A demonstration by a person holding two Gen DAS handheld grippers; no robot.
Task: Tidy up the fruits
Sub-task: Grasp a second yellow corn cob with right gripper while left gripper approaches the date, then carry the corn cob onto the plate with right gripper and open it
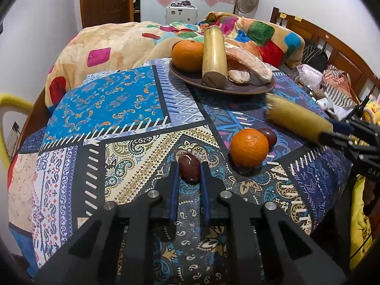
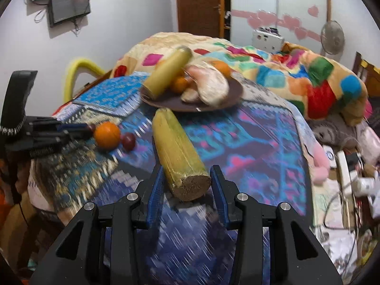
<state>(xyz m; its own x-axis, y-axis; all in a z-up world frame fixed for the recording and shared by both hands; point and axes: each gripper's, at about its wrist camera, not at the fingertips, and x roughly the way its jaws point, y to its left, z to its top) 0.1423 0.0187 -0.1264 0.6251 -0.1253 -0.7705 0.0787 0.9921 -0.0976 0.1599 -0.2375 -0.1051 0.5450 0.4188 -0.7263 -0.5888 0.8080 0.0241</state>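
Left gripper [image 1: 190, 173] is clamped on a small dark red fruit [image 1: 189, 169]: both blue pads press its sides, and the fruit sits low on the patterned tablecloth [image 1: 106, 109] near the table's near edge, about midway along it. Seen from the right wrist view, the left gripper [image 2: 89, 128] comes in from the left edge of the table, tips just beside the loose orange.

Right gripper [image 2: 187, 182] is grasping a yellow-green sugarcane piece [image 2: 177, 147] by its cut end; the left pad touches the stalk, while the right pad's contact is less clear because that frame is blurred. In the left wrist view the same piece [image 1: 296, 120] sticks out of the right gripper [image 1: 332, 133] at the table's right edge, lifted off the cloth and pointing toward the plate.

Loose on the cloth, right of the left gripper: an orange [image 1: 249, 147] with a second dark red fruit [image 1: 267, 135] touching it from behind.

A dark plate [image 1: 237, 87] stands at the far edge of the table. On it: another orange [image 1: 187, 55] at the left, a second sugarcane piece [image 1: 213, 57] leaning beside it with the cut end toward the camera, and a pale pinkish root-like piece [image 1: 249, 61] on the right.

A colourful blanket [image 1: 114, 40] lies on the bed behind the table.
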